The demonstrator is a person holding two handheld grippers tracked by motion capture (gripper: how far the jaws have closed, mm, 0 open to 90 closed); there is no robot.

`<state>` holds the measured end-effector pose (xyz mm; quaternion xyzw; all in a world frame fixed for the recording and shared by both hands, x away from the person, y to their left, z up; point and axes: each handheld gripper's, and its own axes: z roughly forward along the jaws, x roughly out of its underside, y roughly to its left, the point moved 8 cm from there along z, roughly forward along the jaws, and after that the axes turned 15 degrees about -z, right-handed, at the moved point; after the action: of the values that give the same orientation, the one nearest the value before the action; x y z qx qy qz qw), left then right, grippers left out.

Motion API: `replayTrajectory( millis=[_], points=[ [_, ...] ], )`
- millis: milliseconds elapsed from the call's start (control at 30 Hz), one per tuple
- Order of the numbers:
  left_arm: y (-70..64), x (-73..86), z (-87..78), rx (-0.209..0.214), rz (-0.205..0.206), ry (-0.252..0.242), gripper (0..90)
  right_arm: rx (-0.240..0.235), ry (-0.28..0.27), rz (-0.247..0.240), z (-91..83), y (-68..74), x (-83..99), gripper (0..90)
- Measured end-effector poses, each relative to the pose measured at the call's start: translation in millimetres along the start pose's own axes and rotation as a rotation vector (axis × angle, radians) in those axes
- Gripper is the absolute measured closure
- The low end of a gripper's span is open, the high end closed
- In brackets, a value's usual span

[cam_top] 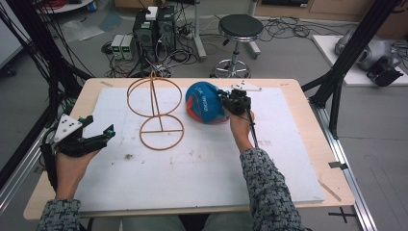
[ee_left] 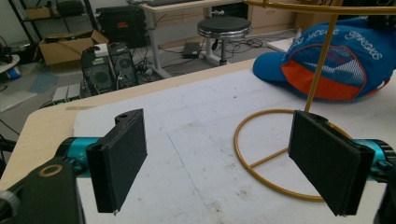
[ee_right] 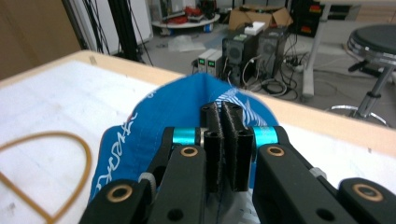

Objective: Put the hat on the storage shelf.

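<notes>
A blue cap (cam_top: 204, 101) with an orange panel and white lettering lies on the white mat, right of a tall orange wire stand (cam_top: 156, 108) made of two rings and a post. My right gripper (cam_top: 224, 99) is at the cap's right side. In the right gripper view its jaws are pressed together on the cap (ee_right: 154, 116) fabric, so the right gripper (ee_right: 226, 114) is shut on it. My left gripper (cam_top: 101, 124) hovers open at the table's left edge. In the left gripper view the left gripper (ee_left: 219, 163) has nothing between its jaws, with the stand's base ring (ee_left: 280, 154) and the cap (ee_left: 336, 60) ahead.
A white mat (cam_top: 202, 163) covers most of the wooden table (cam_top: 312, 144). Beyond the far edge stand a black stool (cam_top: 239, 29) and computer towers (cam_top: 154, 29) with cables. Black frame posts (cam_top: 353, 53) flank the table.
</notes>
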<state>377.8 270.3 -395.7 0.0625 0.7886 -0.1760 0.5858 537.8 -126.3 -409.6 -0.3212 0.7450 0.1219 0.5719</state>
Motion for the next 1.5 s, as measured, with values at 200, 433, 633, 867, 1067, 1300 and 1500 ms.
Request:
replayTrajectory(
  millis=[200,433,633,867,1067,1300,1500],
  points=[
    [-0.4,-1.2,-0.7,0.003,0.000,-0.003,19.6,0.004,-0.034,0.068,5.8,-0.1,-28.0,87.7],
    [-2.1,-5.1,-3.2,0.009,0.004,-0.013,19.6,0.017,-0.054,0.169,14.1,-8.5,-61.3,87.9],
    [-1.9,-6.9,-4.3,0.009,0.004,-0.019,19.6,0.033,-0.063,0.150,17.0,-7.1,-88.3,88.0],
    [-1.6,-8.0,-5.2,0.009,0.005,-0.020,19.7,0.036,-0.100,0.186,17.1,-6.7,-114.8,88.1],
    [-1.8,-9.1,-5.6,0.012,0.002,-0.026,19.7,0.037,-0.145,0.192,13.9,-6.2,-145.8,88.0],
    [-3.2,-10.0,-5.8,0.018,0.003,-0.029,19.7,0.036,-0.210,0.209,6.5,-3.3,-178.1,88.0],
    [-2.9,-12.3,-7.7,0.018,-0.001,-0.036,19.7,0.033,-0.248,0.181,-0.8,0.3,-202.9,88.0]
  ],
)
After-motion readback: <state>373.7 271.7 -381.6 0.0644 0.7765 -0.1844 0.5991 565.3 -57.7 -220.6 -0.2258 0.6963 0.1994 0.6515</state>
